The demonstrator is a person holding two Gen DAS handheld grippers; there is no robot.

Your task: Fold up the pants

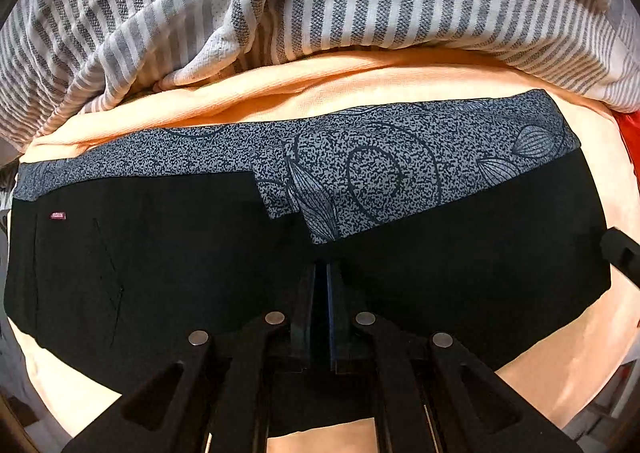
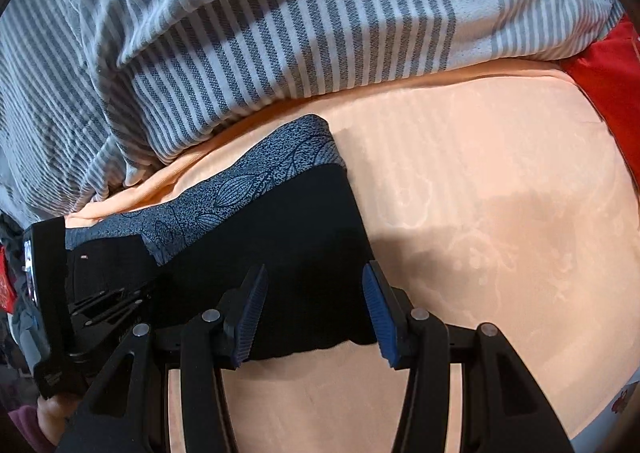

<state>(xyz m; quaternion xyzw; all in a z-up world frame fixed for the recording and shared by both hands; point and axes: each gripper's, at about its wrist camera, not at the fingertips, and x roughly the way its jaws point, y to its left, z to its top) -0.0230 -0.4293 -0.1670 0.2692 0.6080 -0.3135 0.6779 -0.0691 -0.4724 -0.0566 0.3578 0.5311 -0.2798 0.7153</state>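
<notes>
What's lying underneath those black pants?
The black pants lie on a peach bedsheet, which shows all around them. Whether anything is tucked beneath the pants cannot be seen; the fabric covers it.

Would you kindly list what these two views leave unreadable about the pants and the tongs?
- Left wrist view: the shut left tongs hide the black pants with grey patterned waistband beneath; any pinched cloth is unseen.
- The small maroon label: too small to read.
- Right wrist view: the open right tongs cover the hem's corners.

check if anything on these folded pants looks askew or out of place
One thing: on the black pants, the patterned grey waistband has a flap hanging down crookedly past its straight lower edge near the middle, seen from the left wrist. Otherwise the bundle lies flat on the peach sheet.
</notes>
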